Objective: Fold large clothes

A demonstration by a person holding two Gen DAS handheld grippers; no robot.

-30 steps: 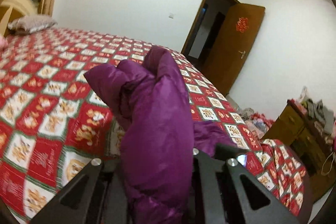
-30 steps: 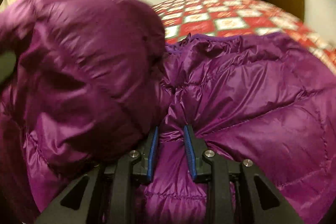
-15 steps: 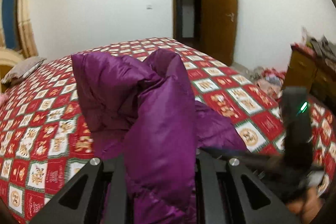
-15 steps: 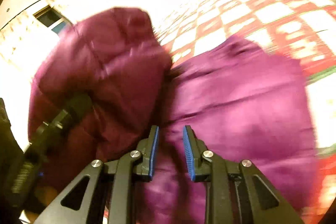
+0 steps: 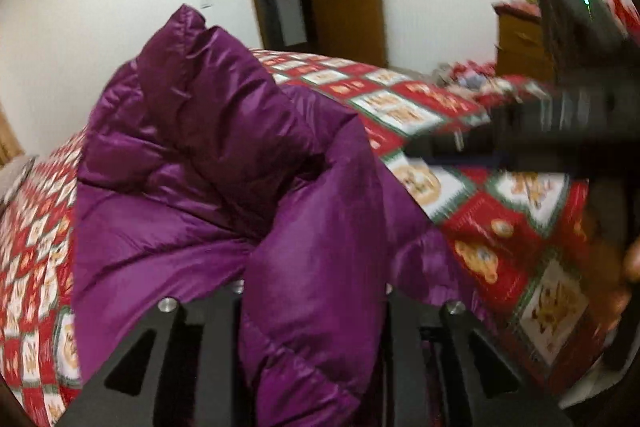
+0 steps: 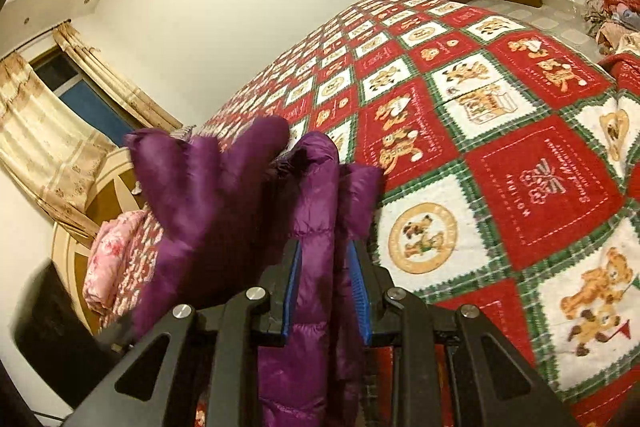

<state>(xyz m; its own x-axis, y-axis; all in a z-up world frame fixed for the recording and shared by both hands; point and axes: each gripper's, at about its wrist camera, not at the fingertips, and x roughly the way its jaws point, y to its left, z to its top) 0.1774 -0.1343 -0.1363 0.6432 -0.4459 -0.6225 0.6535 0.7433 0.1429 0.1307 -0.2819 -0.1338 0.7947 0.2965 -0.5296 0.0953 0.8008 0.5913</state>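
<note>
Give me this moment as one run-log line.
stage: mid-fold | left gripper: jaws opening, purple jacket between them | right gripper: clamped on jacket | surface: quilt on bed

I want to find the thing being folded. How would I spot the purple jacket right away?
Look at the big bed with the red, white and green teddy-bear quilt. Heaped on it is the shiny purple puffy jacket, with folds running between the fingers of the left gripper and the right gripper. It is the only plain purple thing; everything around it is patterned, like the pink flowered bedding.
</note>
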